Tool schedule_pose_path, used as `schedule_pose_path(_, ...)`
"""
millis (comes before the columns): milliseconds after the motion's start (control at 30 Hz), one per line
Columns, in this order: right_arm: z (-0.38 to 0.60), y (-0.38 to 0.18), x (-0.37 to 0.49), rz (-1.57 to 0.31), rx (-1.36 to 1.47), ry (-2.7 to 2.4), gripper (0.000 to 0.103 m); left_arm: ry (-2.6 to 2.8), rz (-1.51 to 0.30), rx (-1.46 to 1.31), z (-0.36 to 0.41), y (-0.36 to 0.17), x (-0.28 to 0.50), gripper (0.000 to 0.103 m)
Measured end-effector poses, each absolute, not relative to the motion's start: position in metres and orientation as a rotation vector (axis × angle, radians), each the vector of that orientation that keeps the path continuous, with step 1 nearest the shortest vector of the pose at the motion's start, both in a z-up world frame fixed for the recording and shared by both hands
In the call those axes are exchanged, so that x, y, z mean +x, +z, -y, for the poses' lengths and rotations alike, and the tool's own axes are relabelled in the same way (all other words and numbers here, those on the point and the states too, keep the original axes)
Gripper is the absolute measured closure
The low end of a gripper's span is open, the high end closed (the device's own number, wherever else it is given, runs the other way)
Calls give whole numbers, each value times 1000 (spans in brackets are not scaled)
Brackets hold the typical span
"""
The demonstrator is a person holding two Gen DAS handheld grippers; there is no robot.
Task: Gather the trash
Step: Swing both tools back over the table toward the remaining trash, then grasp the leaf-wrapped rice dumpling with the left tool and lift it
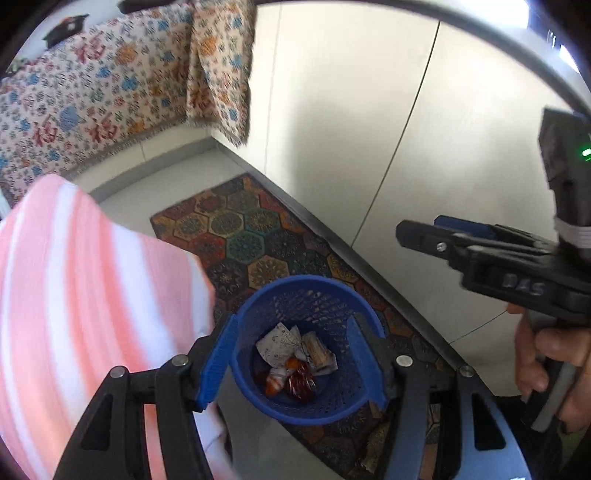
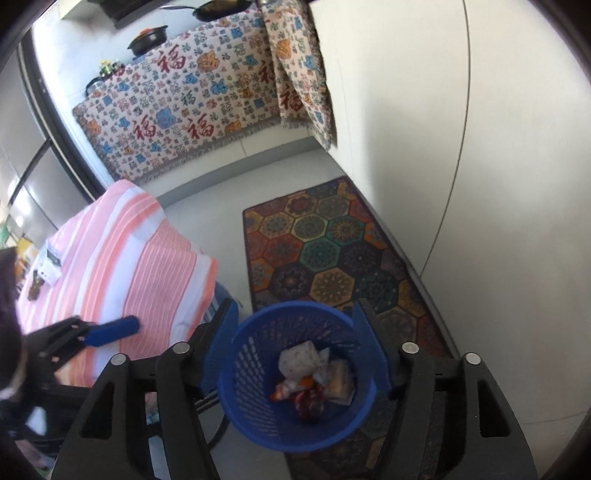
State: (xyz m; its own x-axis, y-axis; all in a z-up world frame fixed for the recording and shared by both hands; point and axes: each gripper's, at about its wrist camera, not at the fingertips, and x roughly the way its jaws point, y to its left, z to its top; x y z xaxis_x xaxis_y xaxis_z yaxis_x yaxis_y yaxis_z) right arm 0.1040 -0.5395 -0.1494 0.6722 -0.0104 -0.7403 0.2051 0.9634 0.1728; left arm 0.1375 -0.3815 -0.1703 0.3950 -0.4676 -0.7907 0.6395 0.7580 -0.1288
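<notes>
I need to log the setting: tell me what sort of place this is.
Probably a home kitchen. Black pots and a pan sit on a counter draped in patterned cloth, a hexagon-patterned rug lies on the floor, and a blue trash basket stands beside a striped tablecloth.

At six o'clock the right gripper (image 2: 293, 343) hangs with jaws spread over a blue basket (image 2: 236, 373) holding wrappers (image 2: 314, 376). The left gripper (image 2: 110, 329) sits at nine, a patterned rug (image 2: 321, 240) toward one.
</notes>
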Motion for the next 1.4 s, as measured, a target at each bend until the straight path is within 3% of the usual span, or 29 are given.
schedule_pose_path(167,482,-133,95,-771,69,-71,7,-626,-863,122,313,-138,118,30)
schedule_pose_path(400,387,-135,94,-751,-101,74,6,-403,-854,141,203,-131,105,30)
schedule_pose_path(600,305,-133,102,-789,-26,210,6,-241,-879,135,115,-146,107,30)
schedule_pose_path(867,206,-171,134,-895,-43,276,6,-149,-925,143,55,-173,114,30)
schedule_pose_path(967,190,-184,145,-917,-77,263,6,-172,-928,104,43,-177,119,23)
schedule_pose_path(1067,182,-188,144,-913,-119,255,2,-161,-928,102,38,-178,125,7)
schedule_pose_path(1167,184,-189,145,-922,-104,267,1,-134,-940,86,35,-179,141,2)
schedule_pose_path(1400,183,-188,144,-921,-113,262,1,-128,-955,83,51,-177,210,0)
